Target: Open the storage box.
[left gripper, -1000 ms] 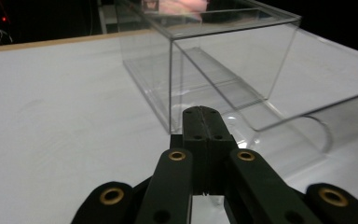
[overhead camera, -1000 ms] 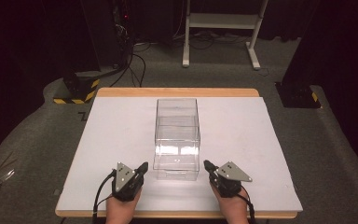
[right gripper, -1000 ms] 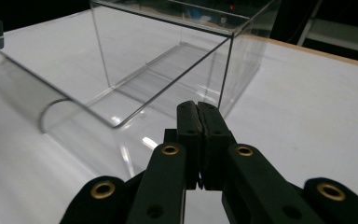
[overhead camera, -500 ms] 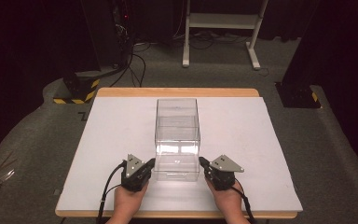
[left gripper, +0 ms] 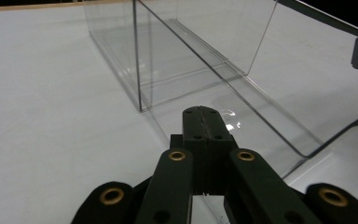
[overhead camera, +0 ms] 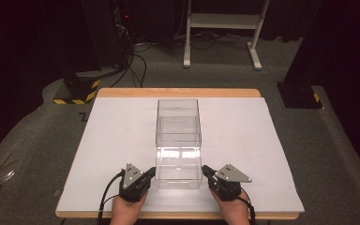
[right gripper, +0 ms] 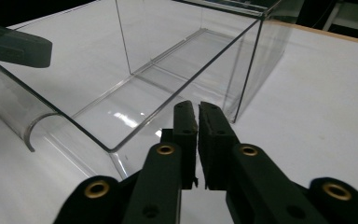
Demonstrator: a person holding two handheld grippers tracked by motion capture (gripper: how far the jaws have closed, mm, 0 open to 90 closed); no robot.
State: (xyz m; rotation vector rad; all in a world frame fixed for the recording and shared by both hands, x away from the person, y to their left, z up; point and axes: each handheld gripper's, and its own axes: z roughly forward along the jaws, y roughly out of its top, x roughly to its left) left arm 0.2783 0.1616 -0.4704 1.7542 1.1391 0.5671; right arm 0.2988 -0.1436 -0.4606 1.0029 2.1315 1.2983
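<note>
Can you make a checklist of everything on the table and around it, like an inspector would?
Surface: white table with a wooden edge, bare around the box.
Job's things: one clear plastic box, standing in the middle of the table, nothing inside; its low front section with a curved lip points toward the person.
Clutter: nothing seen on the table.
Grippers: left gripper and right gripper sit on either side of the box's near end, fingers shut, holding nothing.
Cables: a black cable trails from the left gripper; more cables lie on the floor behind the table.
Surroundings: grey carpet, black stands with yellow-black striped bases, a white frame at the back.
</note>
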